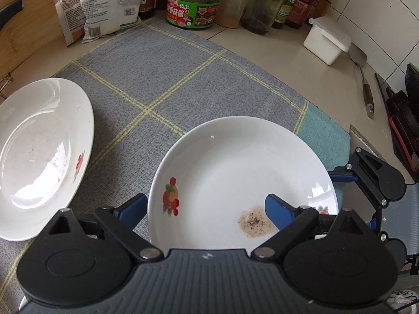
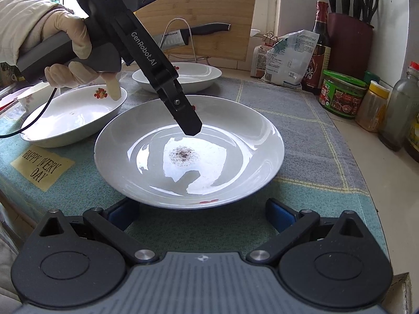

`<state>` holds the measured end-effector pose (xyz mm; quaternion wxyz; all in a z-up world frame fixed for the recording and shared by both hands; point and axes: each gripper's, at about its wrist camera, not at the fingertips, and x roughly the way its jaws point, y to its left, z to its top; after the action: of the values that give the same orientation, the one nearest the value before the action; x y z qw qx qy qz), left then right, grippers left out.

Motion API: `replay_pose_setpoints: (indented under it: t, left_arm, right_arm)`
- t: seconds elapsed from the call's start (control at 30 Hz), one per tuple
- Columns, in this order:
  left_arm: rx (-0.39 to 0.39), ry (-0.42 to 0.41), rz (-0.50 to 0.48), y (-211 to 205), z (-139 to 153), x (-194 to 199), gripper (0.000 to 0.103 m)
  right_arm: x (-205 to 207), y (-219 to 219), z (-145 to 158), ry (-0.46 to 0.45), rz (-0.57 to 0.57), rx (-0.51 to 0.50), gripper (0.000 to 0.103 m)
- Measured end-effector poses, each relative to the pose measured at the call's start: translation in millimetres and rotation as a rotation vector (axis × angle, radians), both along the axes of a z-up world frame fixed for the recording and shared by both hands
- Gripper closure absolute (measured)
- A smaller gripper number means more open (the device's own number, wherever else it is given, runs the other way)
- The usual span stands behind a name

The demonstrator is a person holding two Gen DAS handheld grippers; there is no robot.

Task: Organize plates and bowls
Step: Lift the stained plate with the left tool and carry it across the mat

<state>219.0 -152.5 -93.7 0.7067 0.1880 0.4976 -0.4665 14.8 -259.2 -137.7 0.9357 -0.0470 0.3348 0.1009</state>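
A white plate with a fruit print and a brown stain (image 1: 235, 178) lies on the checked cloth; it also shows in the right wrist view (image 2: 188, 151). My left gripper (image 1: 204, 209) is open, one finger outside the plate's near rim and one over its inside; in the right wrist view it (image 2: 187, 120) hangs over the plate. My right gripper (image 2: 201, 214) is open at the plate's near edge; it also shows in the left wrist view (image 1: 371, 175). A second white plate (image 1: 39, 151) lies at the left, seen too in the right wrist view (image 2: 180, 77). A white bowl (image 2: 73, 115) sits at the left.
Jars, bottles and bags (image 1: 193, 5) line the back of the counter. A white box (image 1: 327, 39) and a spatula (image 1: 364, 83) lie at the right. A knife block (image 2: 348, 41), cutting board (image 2: 199, 13) and knife rack (image 2: 183, 39) stand behind the cloth (image 1: 157, 78).
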Motion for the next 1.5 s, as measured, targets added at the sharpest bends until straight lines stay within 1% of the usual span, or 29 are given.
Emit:
replay_pose_setpoints:
  t: [0.03,0.13,0.3,0.47,0.67,1.1,1.23,1.4,1.5]
  left_arm:
    - [0.0,0.008,-0.005,-0.5,-0.6,0.7,0.014]
    - [0.007,0.024,-0.016,-2.4,-1.4,1.3,0.014]
    - [0.026,0.033,-0.017,-4.4,-3.0,4.0,0.019]
    - [0.039,0.041,-0.016,-6.0,-4.3,5.0,0.02]
    - [0.043,0.049,-0.015,-7.6,-3.6,7.6,0.02]
    - [0.056,0.045,-0.018,-9.9,-3.6,6.9,0.02]
    - [0.05,0.061,-0.005,-8.4,-2.6,7.3,0.02]
    - [0.042,0.06,0.003,-5.4,4.0,4.2,0.02]
    - [0.037,0.057,0.015,-5.1,11.2,3.2,0.02]
  right_arm:
    - [1.3,-0.2,0.7,0.006,0.005,-0.001,0.0]
    - [4.6,-2.0,1.0,0.011,0.039,-0.002,0.0]
    - [10.2,-5.7,1.3,0.014,0.102,-0.002,0.0]
    - [15.4,-7.1,1.7,0.018,0.149,-0.002,0.0]
    - [20.7,-6.0,3.0,0.032,0.171,-0.005,0.0]
    - [25.7,-3.6,6.0,0.072,0.165,-0.016,0.0]
    - [27.2,-2.3,7.5,0.092,0.168,-0.021,0.0]
    - [28.1,-3.8,15.0,0.102,0.177,-0.016,0.0]
    - [28.8,-4.8,21.7,0.098,0.194,-0.033,0.0]
